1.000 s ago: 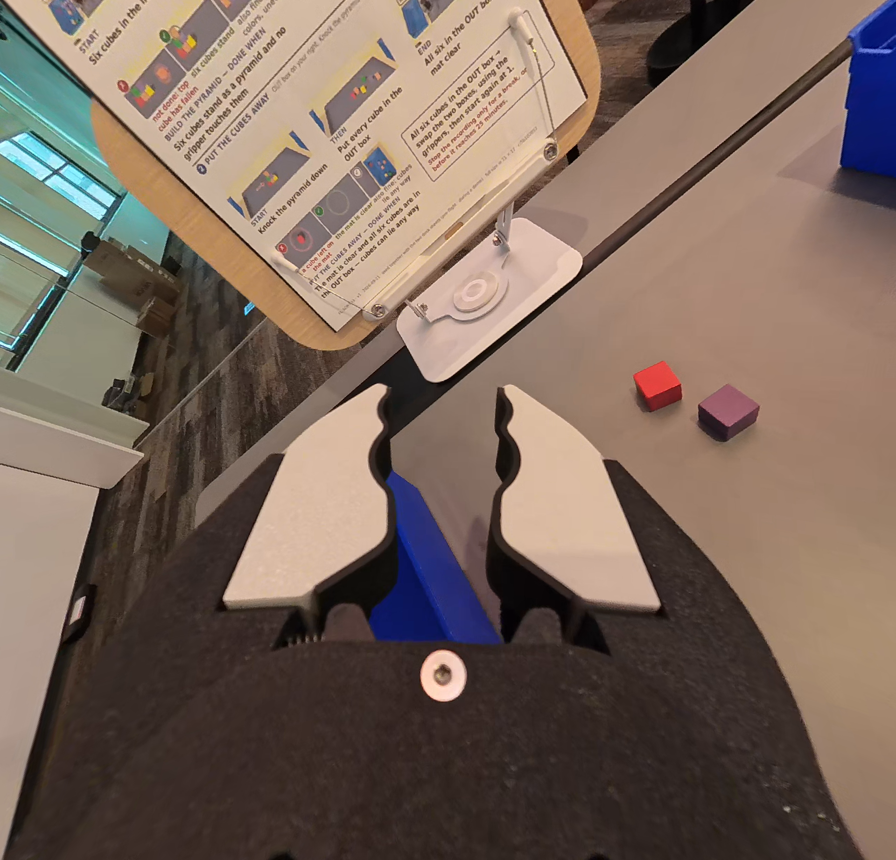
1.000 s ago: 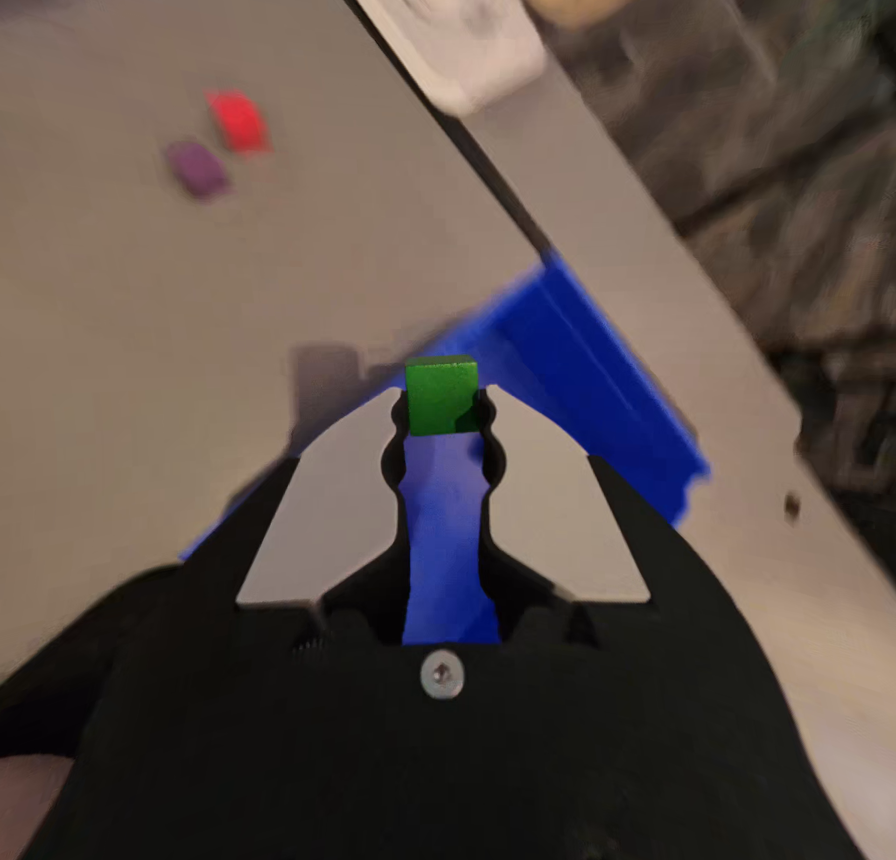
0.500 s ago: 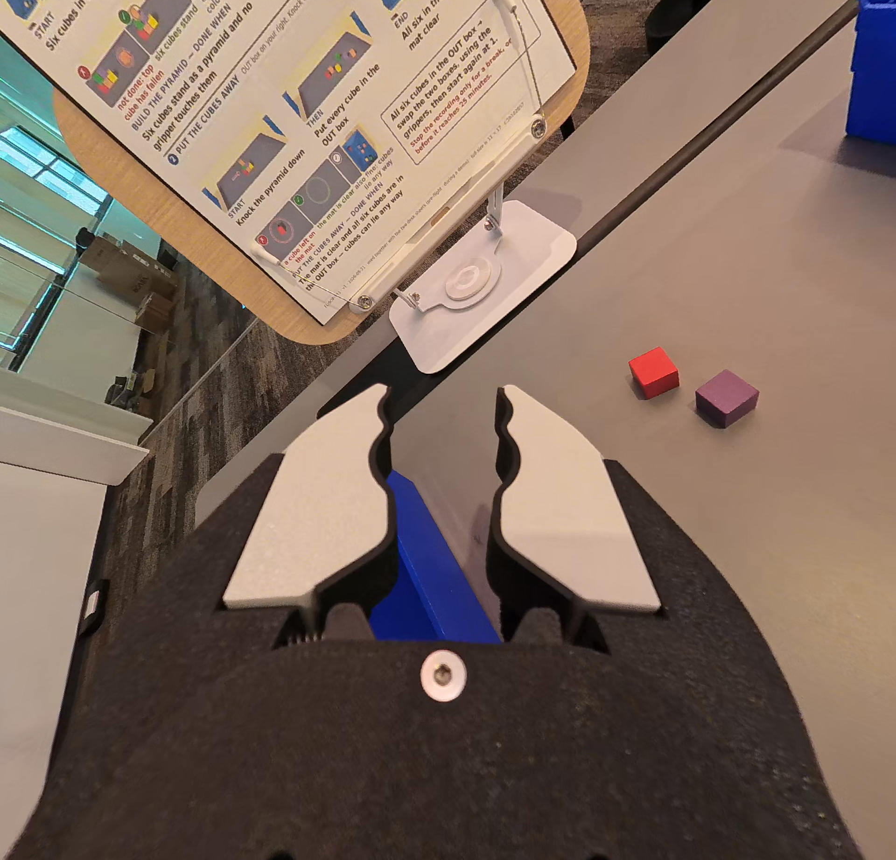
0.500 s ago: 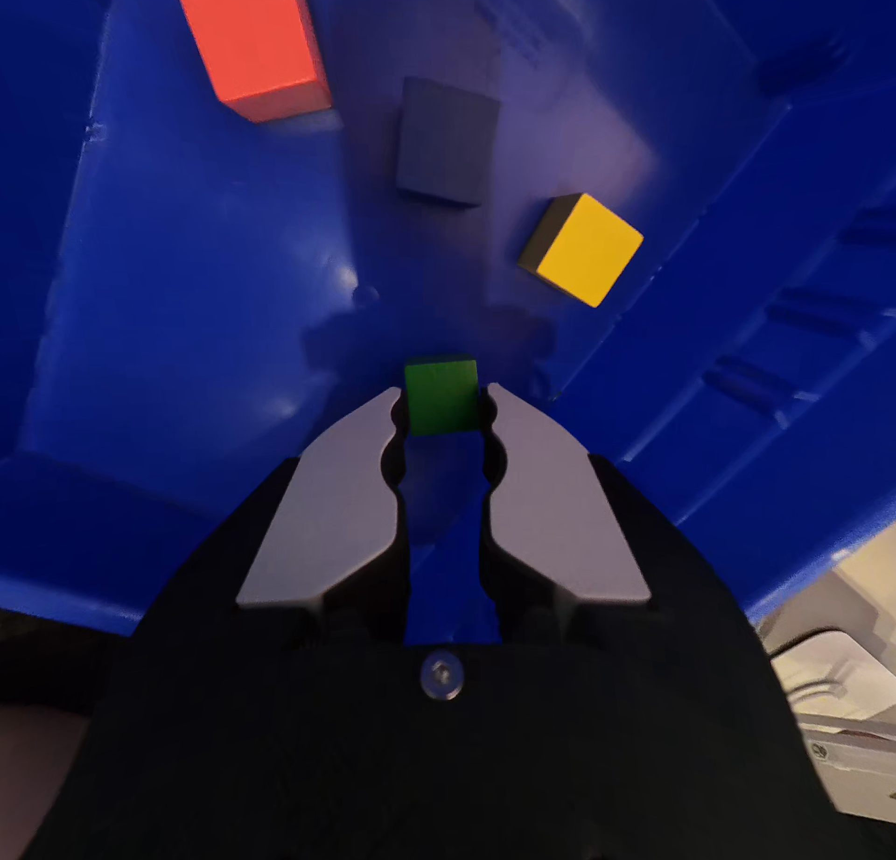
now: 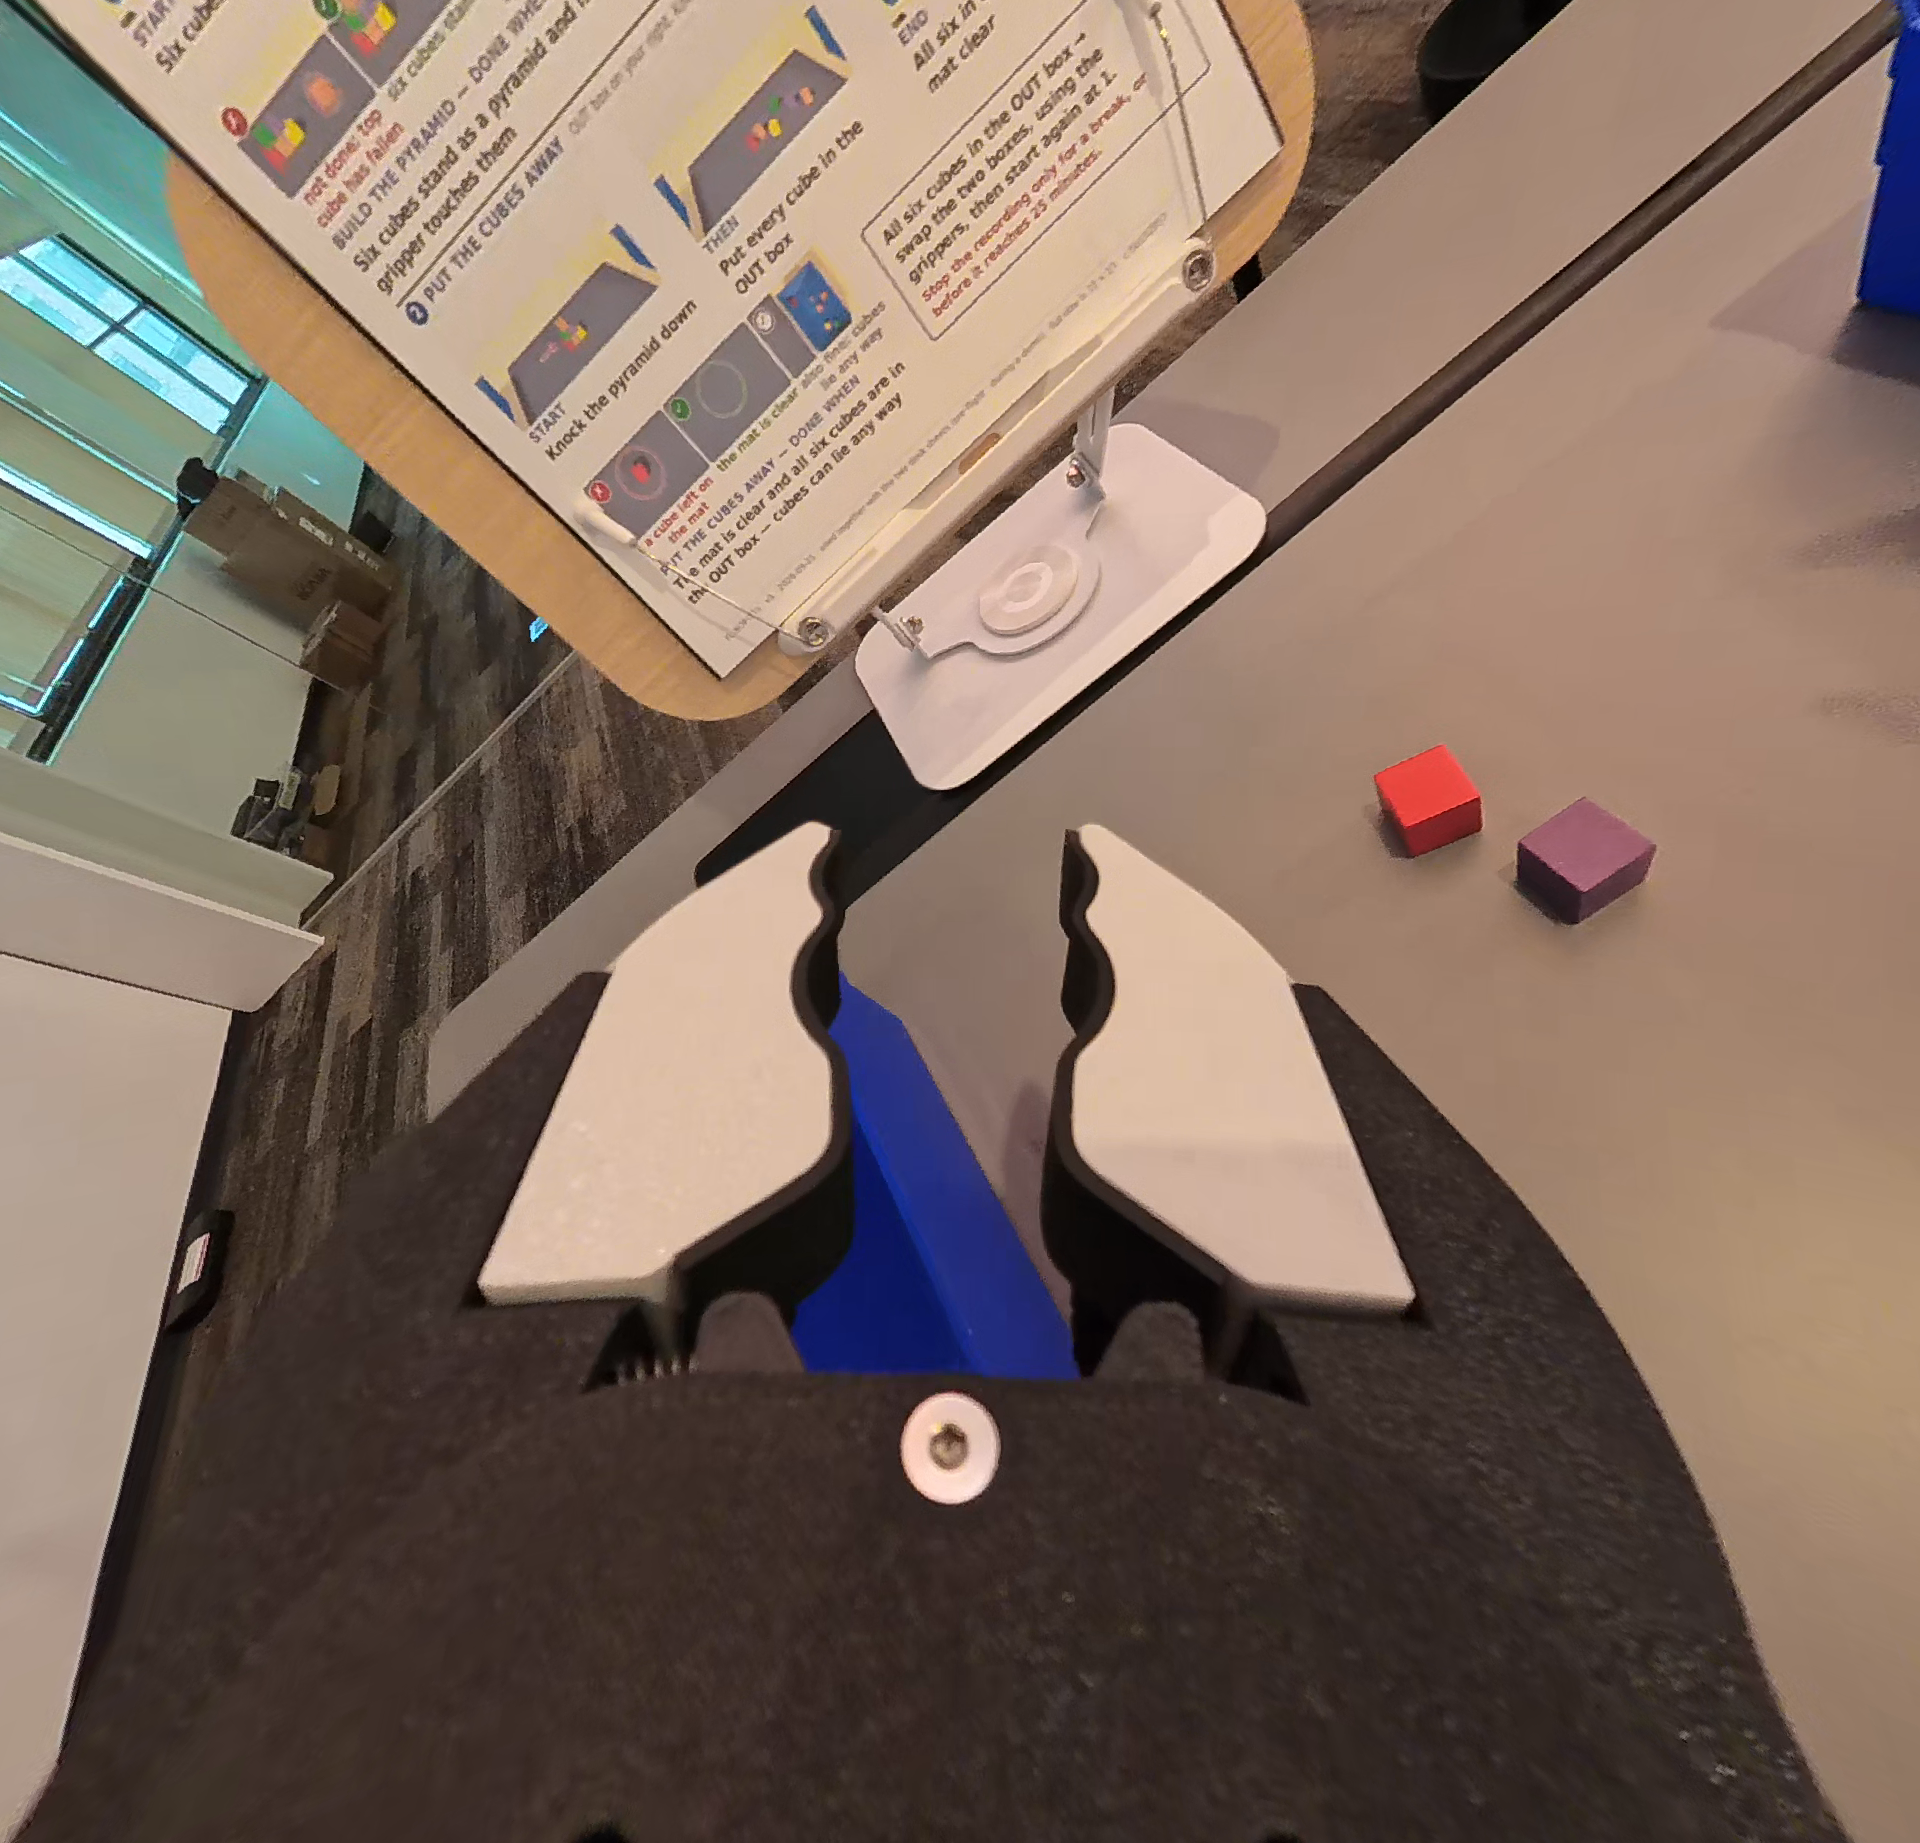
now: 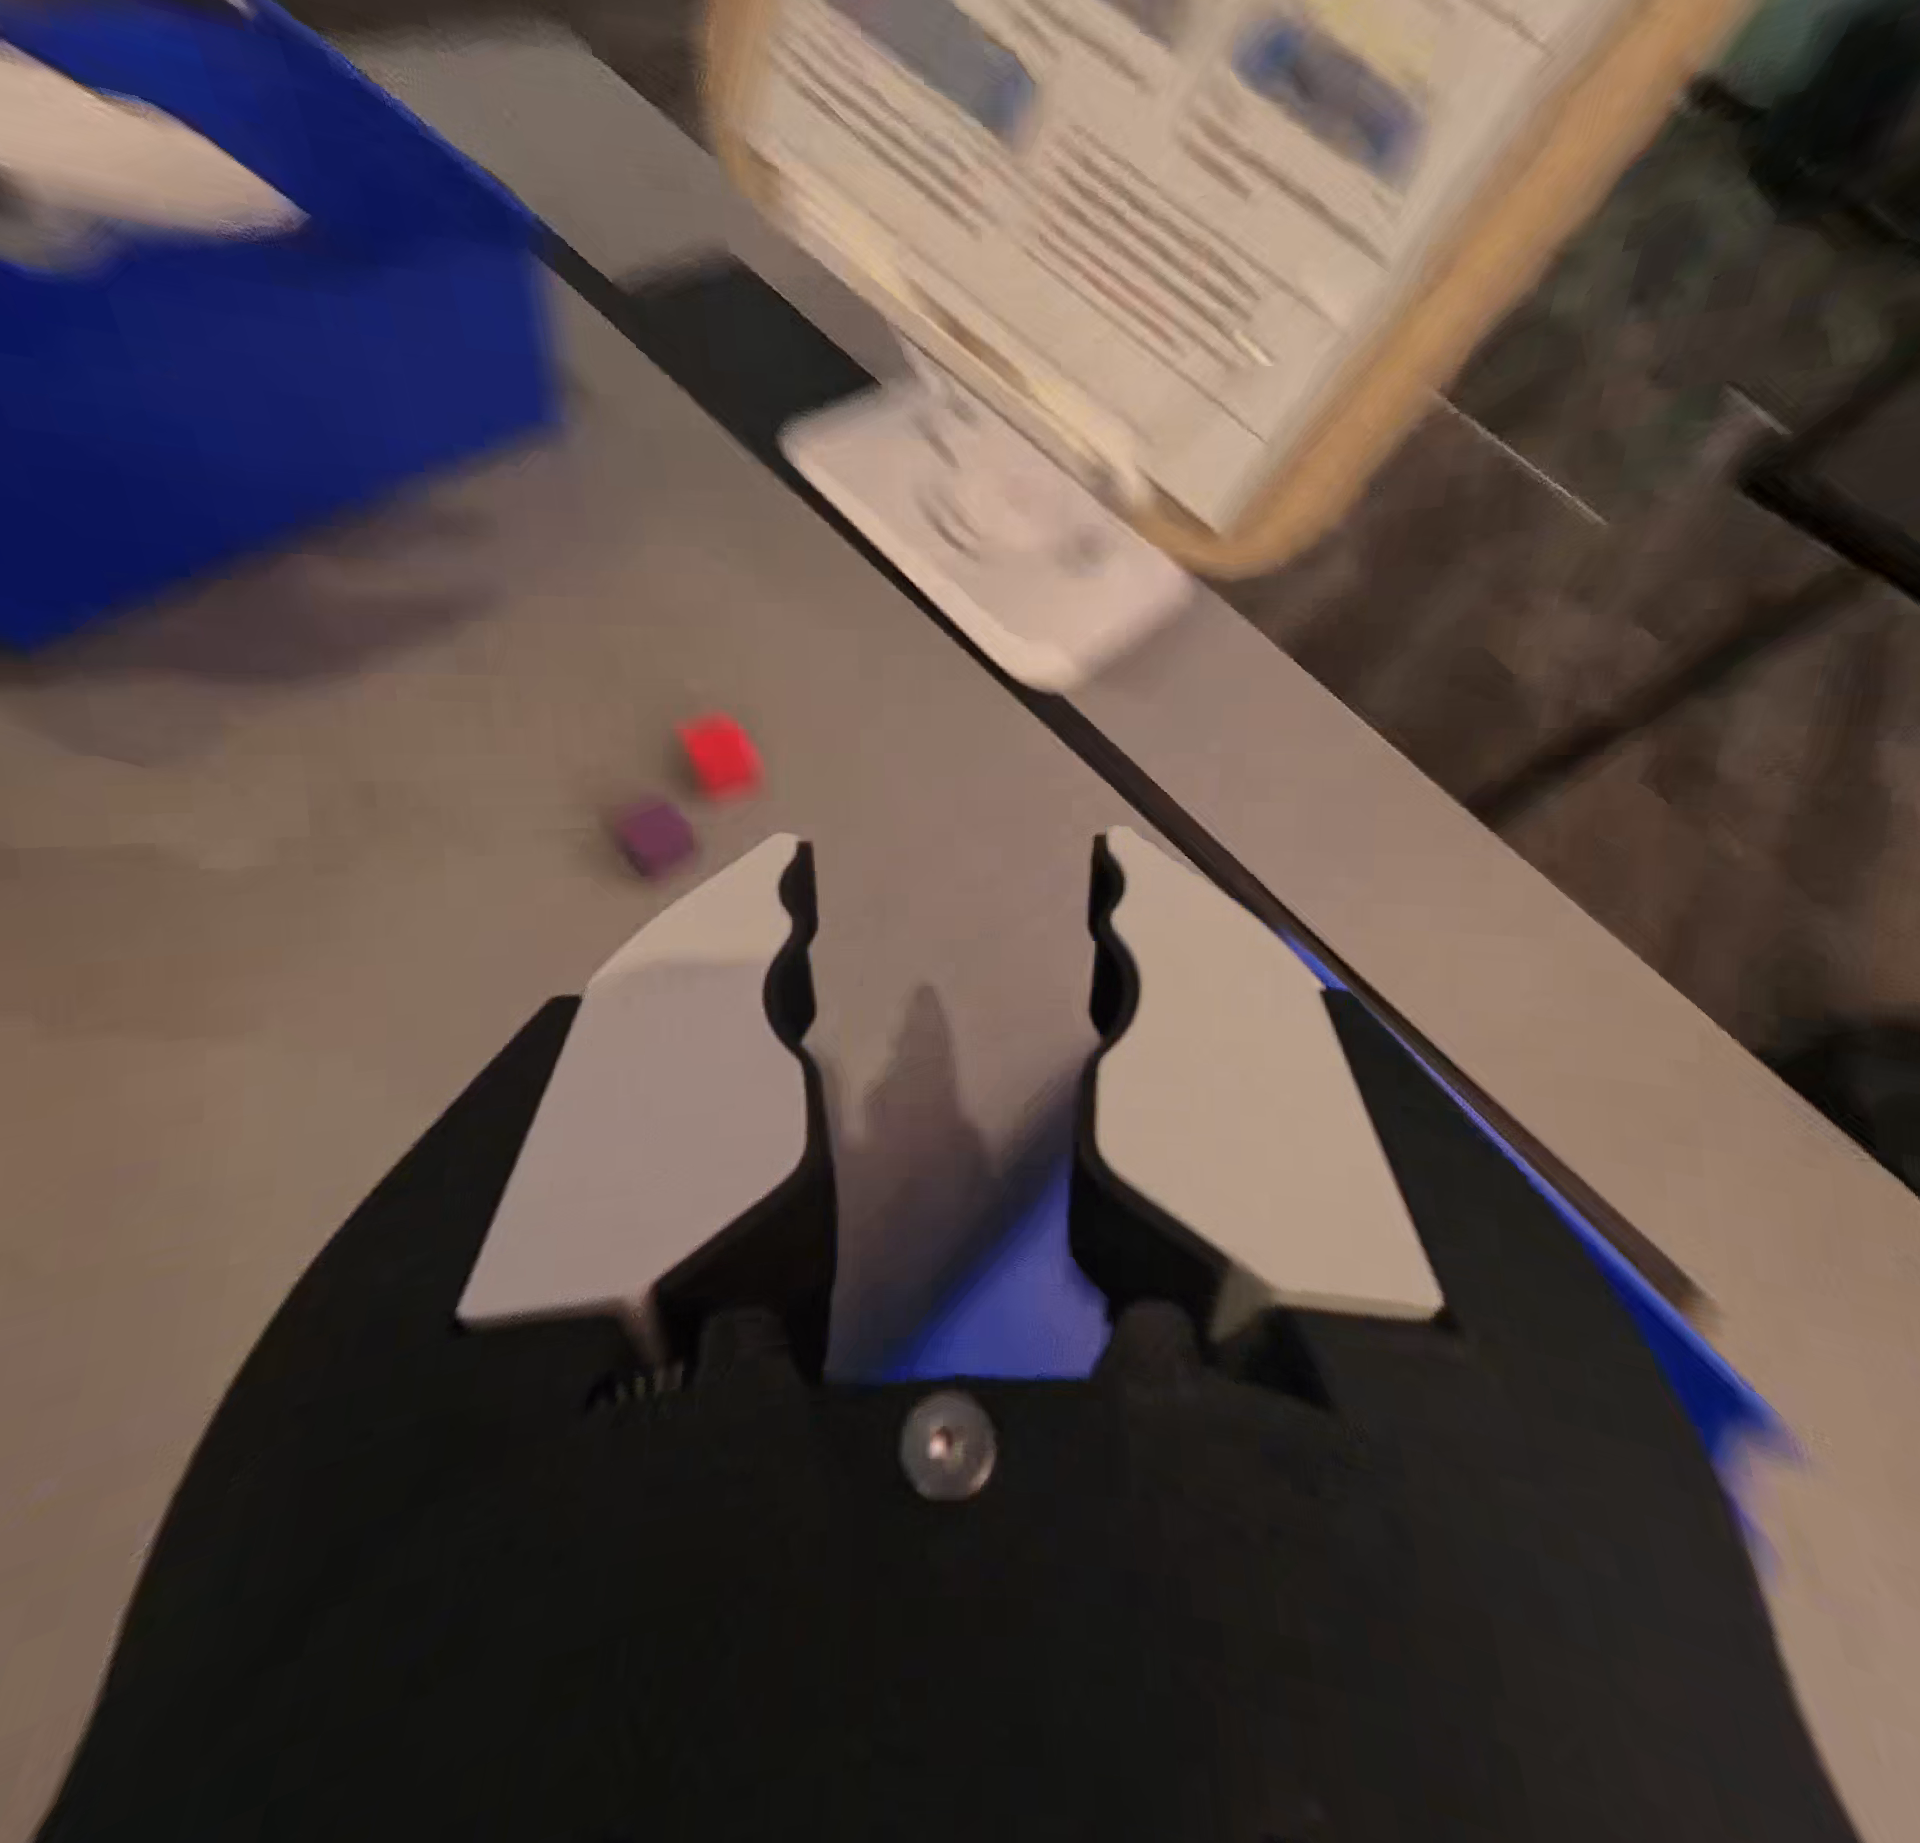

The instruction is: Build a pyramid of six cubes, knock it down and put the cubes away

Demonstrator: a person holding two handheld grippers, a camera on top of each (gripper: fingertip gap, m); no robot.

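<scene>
The left gripper [image 5: 948, 863] hangs with its pale grey fingers [image 5: 686, 1087] spread apart and nothing between them, above the rim of a blue plastic box [image 5: 914, 1201]. The right gripper [image 6: 948, 871] is likewise parted and empty, in a blurred view. A small red cube [image 5: 1428, 798] and a small purple cube [image 5: 1583, 858] lie just beside each other on the grey mat [image 5: 1558, 1222], well apart from both grippers. A second blue box [image 6: 239, 370] stands farther off. A wooden-backed instruction board [image 5: 727, 266] stands on a white base [image 5: 1049, 619] at the mat's edge.
</scene>
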